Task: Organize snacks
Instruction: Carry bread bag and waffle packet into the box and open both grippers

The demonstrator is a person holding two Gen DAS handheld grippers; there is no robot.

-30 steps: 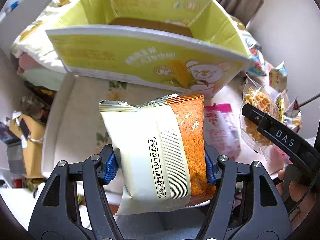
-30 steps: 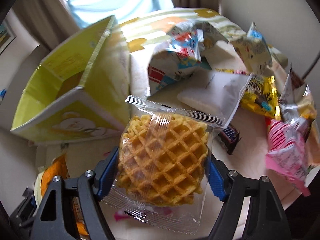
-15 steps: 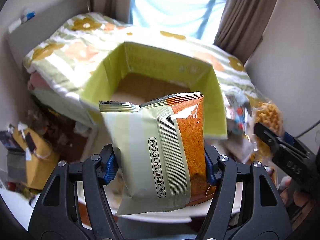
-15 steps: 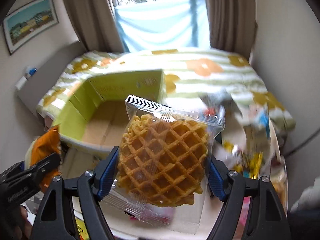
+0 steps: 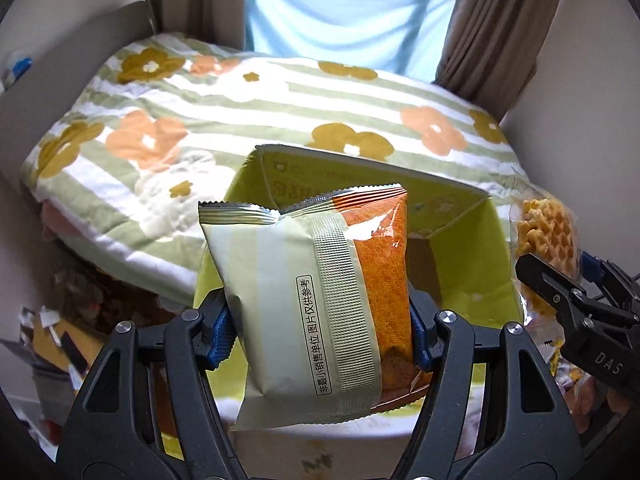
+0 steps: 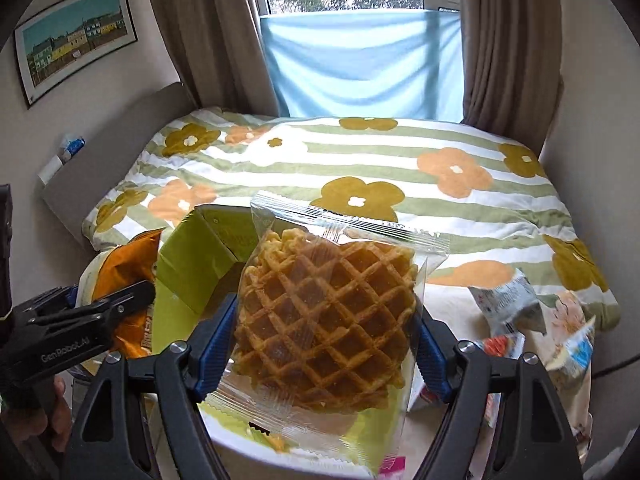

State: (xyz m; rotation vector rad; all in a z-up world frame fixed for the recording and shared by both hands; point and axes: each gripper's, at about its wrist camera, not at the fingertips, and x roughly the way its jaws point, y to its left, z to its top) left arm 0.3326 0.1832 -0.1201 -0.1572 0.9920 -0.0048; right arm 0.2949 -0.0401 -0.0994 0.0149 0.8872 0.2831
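Left gripper point(image 5: 320, 332): blue pads clamp both sides of a cream-and-orange snack pouch point(image 5: 308, 300), jaws about half open around it. The pouch stands upright, crimped top edge up, printed seam strip facing the camera. It sits in the air above the near edge of the open yellow-green carton point(image 5: 472, 236); the carton's brown floor point(image 5: 420, 264) shows just right of the pouch.

Far behind the carton: bed with a green-striped floral blanket point(image 5: 240, 104), blue cloth point(image 5: 344, 12) over the window, brown curtains either side.

Right gripper point(image 6: 324, 344): pads press the left and right edges of a clear-wrapped waffle point(image 6: 324, 320), jaws roughly half open on it. The waffle faces the camera flat-on, held over the right part of the same carton point(image 6: 188, 272), whose green inner wall shows to its left.

In the right wrist view the left gripper and its orange pouch sit at the left edge, beside the carton. A person's hand point(image 6: 52, 416) grips that tool at bottom left.

Loose snack packets point(image 6: 508, 304) lie on the pale table point(image 6: 452, 304) to the right, well apart from the carton. Framed picture point(image 6: 76, 36) on the left wall.
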